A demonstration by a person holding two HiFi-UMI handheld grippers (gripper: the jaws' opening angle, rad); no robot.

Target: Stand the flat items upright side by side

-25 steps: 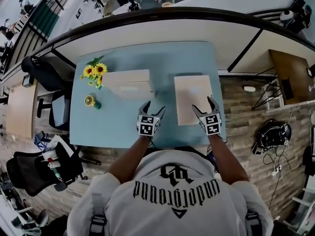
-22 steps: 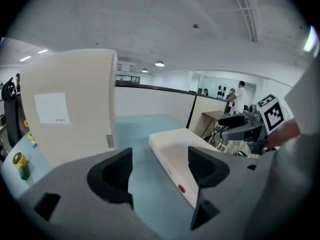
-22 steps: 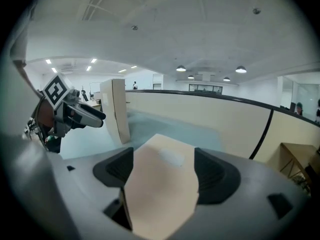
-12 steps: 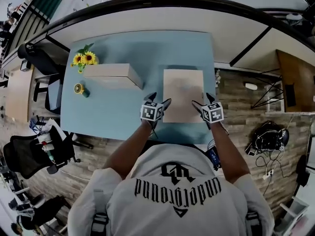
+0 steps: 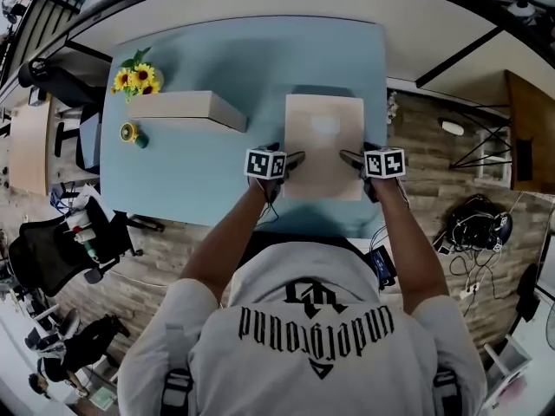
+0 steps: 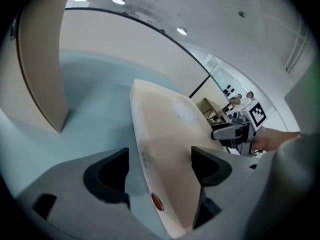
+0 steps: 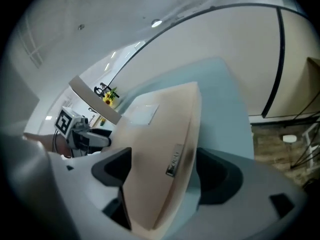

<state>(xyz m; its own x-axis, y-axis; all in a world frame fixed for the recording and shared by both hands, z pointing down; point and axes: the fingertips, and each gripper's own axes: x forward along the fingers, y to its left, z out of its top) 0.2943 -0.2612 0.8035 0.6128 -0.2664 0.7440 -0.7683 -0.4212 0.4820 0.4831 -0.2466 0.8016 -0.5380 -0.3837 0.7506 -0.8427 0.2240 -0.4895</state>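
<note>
Over the pale blue table (image 5: 191, 189) we have lowered left gripper (image 5: 295, 157) and right gripper (image 5: 345, 155) astride the flat beige cardboard box (image 5: 323, 137), jaws just spread, seemingly unclamped, ready for tipping.

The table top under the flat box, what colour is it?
Light blue; the table top shows best in the head view.

Pale blue table (image 5: 251, 59), beige flat box (image 5: 325, 141), tan upright box (image 5: 178, 108), yellow sunflowers (image 5: 132, 78) green leaves, white shirt (image 5: 260, 362) black lettering.
</note>
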